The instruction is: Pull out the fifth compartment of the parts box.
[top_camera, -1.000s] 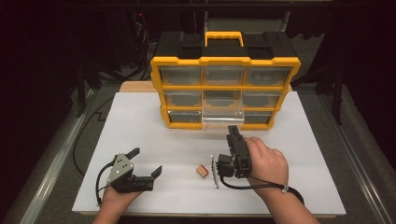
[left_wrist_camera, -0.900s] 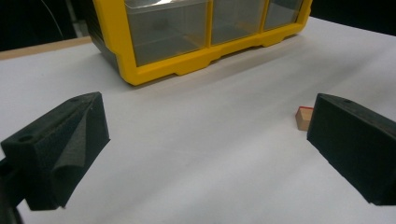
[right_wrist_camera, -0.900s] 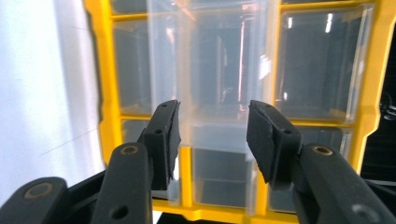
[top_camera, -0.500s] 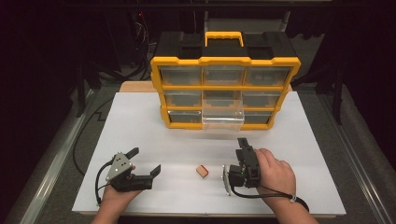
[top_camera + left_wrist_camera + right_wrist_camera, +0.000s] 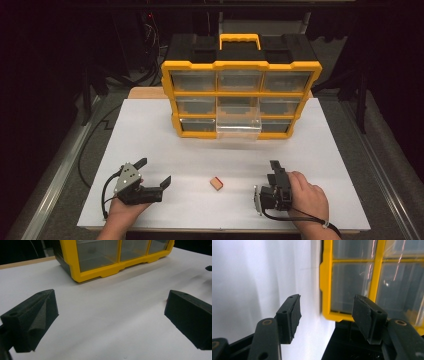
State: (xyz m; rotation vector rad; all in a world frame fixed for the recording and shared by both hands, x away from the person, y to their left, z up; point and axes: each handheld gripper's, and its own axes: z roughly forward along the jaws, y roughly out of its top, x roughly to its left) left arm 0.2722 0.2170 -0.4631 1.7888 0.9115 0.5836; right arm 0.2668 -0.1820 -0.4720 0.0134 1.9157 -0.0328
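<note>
A yellow and black drawer organizer (image 5: 240, 95) stands at the back of the white table (image 5: 325, 165); its bottom middle clear drawer (image 5: 239, 127) is pulled out. A small tan block (image 5: 216, 183) lies near the front, between my two grippers. My left gripper (image 5: 154, 171) rests left of the block, jaws wide open and empty (image 5: 110, 312). My right gripper (image 5: 275, 167) lies rolled on its side to the right of the block, pointing at the organizer (image 5: 352, 285). Its jaws (image 5: 327, 312) have just been opening and hold nothing.
The white table top has a wooden board (image 5: 145, 92) under its back left corner. Black cables (image 5: 95, 137) run along the left side. Metal rails (image 5: 45, 185) flank the table on both sides.
My right hand has moved right and toward the near edge, sinking closer to the table, and its jaws stand wider. The left hand and the block have stayed put.
</note>
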